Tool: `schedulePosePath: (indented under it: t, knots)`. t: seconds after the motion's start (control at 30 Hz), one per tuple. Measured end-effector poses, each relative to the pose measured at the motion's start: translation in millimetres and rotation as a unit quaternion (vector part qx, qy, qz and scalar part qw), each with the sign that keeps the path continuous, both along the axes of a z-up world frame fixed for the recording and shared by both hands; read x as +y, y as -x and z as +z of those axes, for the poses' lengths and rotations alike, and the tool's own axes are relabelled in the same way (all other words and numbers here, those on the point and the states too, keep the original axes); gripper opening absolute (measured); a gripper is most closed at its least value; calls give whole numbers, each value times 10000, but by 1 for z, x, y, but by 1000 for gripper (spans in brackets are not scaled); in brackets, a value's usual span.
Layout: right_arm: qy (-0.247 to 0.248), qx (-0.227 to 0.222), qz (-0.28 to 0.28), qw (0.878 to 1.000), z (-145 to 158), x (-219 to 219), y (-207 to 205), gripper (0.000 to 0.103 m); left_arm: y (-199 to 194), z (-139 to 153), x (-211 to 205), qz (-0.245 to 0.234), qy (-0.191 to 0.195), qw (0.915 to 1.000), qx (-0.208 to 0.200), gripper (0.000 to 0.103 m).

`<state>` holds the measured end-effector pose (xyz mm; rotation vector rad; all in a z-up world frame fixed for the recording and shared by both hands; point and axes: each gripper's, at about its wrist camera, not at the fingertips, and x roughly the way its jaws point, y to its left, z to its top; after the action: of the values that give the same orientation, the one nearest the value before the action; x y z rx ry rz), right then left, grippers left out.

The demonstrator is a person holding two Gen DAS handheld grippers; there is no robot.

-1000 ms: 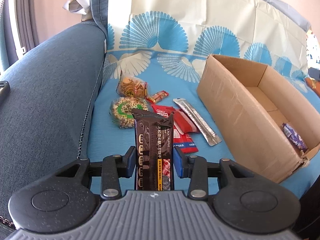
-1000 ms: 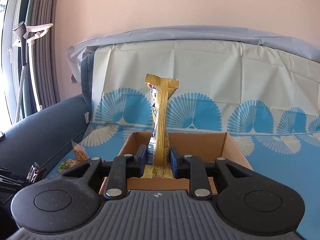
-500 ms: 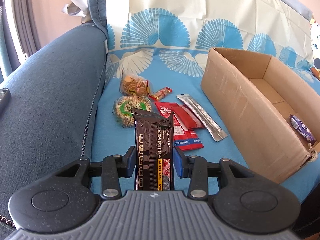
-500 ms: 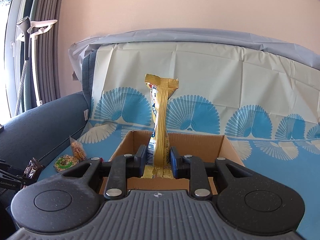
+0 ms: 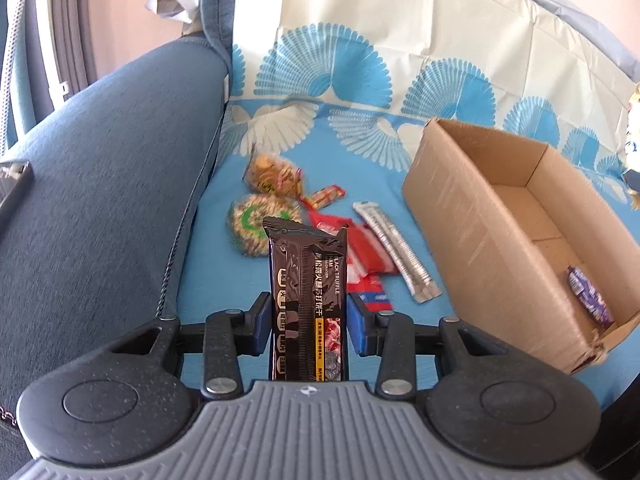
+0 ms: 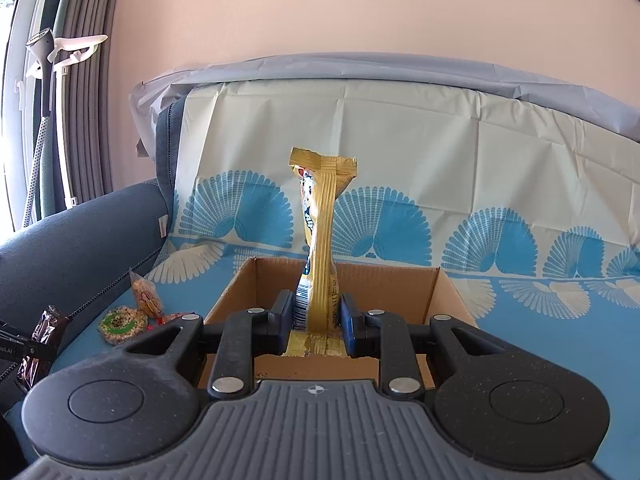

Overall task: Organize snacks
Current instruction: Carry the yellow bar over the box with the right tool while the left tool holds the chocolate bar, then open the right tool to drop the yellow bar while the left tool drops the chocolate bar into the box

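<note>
Your left tongs (image 5: 307, 320) clamp an upright black cracker packet (image 5: 307, 300) reading "BLACK TRUFFLE", over the sofa; your right tongs (image 6: 316, 316) pinch a gold wrapper (image 6: 322, 240) above the cardboard box (image 6: 384, 284).

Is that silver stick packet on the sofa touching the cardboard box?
Apart. The left wrist view shows a strip of blue cover between the silver stick packet and the near wall of the cardboard box.

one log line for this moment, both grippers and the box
left gripper: shut on black snack pack | right gripper: shut on gold snack pack | cardboard box: one purple snack inside
</note>
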<state>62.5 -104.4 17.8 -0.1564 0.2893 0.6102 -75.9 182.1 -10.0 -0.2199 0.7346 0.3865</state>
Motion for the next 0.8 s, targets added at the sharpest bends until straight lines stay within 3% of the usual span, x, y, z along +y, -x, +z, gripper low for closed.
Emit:
schedulePosePath:
  t: [0.43, 0.8]
  knots:
    - [-102, 156, -203, 9996, -2, -4, -11, 26, -52, 43, -65, -689, -181, 9962, -501, 43]
    - [-321, 408, -475, 9975, -5, -18, -27, 26, -118, 82, -138, -1354, -35, 9851, -1057, 43]
